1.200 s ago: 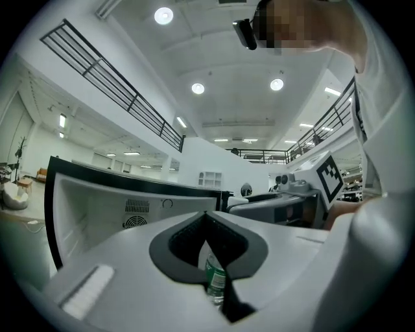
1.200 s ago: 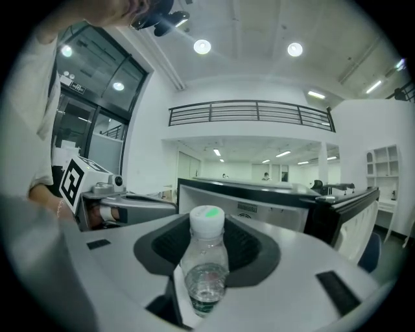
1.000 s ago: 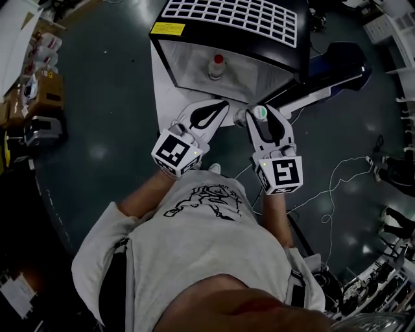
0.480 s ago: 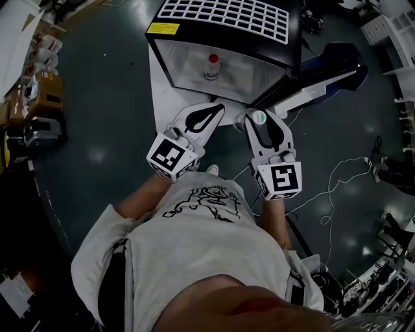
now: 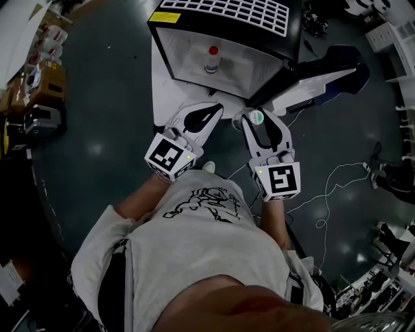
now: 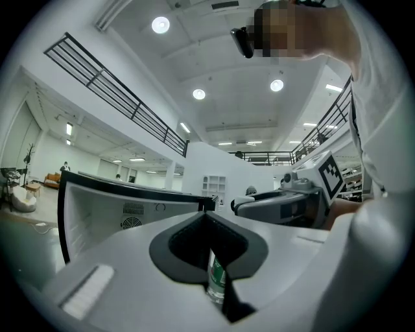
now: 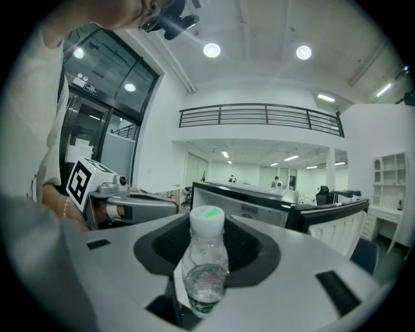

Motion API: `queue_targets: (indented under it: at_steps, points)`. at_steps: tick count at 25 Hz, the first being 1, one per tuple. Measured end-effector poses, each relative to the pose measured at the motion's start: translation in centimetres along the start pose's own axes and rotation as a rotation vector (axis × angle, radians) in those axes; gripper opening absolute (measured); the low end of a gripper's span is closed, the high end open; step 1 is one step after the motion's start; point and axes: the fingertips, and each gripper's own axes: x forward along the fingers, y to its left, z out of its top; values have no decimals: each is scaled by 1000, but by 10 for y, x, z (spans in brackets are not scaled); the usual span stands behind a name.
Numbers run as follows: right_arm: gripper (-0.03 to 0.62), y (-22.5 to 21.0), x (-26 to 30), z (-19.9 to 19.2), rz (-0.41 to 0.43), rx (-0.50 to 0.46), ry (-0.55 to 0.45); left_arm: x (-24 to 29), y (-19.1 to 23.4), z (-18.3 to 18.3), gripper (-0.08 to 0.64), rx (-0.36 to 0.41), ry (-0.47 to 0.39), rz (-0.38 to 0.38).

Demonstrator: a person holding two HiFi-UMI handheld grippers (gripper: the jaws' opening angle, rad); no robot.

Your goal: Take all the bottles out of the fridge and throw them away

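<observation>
Too small to read: yellow sticker [image 5: 166, 17] at the top's left corner of the fridge [image 5: 185, 52]. Clamped between wide-set jaws of the right gripper [image 5: 258, 120]: clear bottle [image 7: 206, 266], long axis vertical, white green-dotted cap up. Standing upright mid-compartment in the fridge: red-capped bottle [image 5: 212, 58]. Left gripper [image 5: 213, 110] closed tip to tip; glimpsed through its slit, green bottle label [image 6: 217, 275], print illegible.

A dark, glossy floor [image 5: 97, 130] carries a thin white cable [image 5: 342, 167] looping at the right, with brown cardboard boxes [image 5: 35, 87] stacked at the left edge. Overhead, round white ceiling lamps [image 6: 160, 24] glow above a black metal balcony railing [image 7: 259, 115]. A white open shelf unit [image 6: 214, 185] stands far back.
</observation>
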Motion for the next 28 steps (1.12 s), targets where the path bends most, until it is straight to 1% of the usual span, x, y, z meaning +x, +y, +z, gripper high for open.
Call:
queue_targets:
  at_steps: [4, 9, 15, 21, 28]
  points:
    - [158, 6, -10, 1, 21, -8, -2, -7, -8, 0, 9, -8, -12, 25]
    - [158, 10, -16, 5, 40, -6, -7, -9, -18, 0, 9, -9, -15, 32]
    - [158, 20, -13, 9, 69, -16, -5, -17, -14, 3, 9, -16, -24, 55]
    - [158, 39, 2, 17, 99, -29, -6, -36, 1, 4, 9, -18, -28, 89]
    - [158, 72, 33, 27, 147, -44, 1, -71, 34, 7, 9, -14, -29, 143]
